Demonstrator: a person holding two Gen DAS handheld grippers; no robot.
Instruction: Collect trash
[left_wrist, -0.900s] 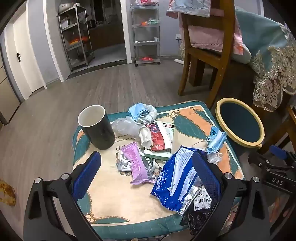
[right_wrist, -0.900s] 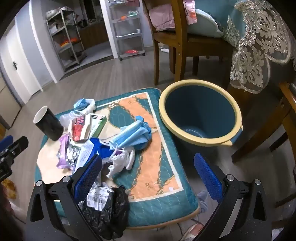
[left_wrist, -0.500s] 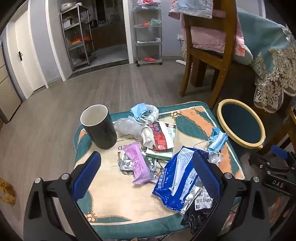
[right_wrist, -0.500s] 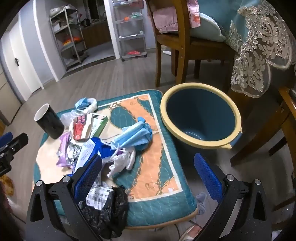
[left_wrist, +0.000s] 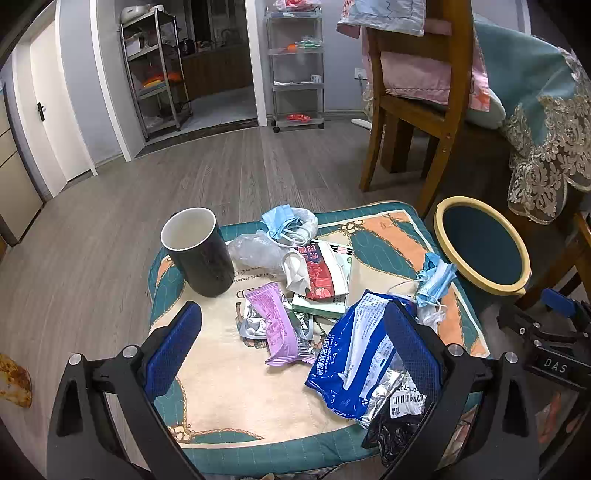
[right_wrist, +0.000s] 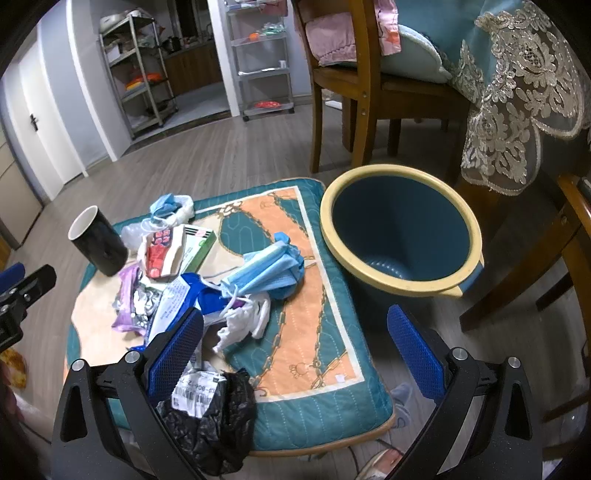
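My left gripper has its jaws wide apart and holds nothing; it hangs above the near part of the patterned cushion. Between its two blue pads I see the purple wrapper lying on crumpled foil, and the blue wipes pack lies under the right pad. Beyond these are the red-and-white packet and the black mug, standing upright. My right gripper is also wide and empty; the blue face mask lies just beyond its left pad, and the black plastic bag is near that pad at the cushion edge. The blue bin stands beside the cushion on the floor. Compared with a moment ago, nothing on the cushion has moved; only the views shifted slightly.
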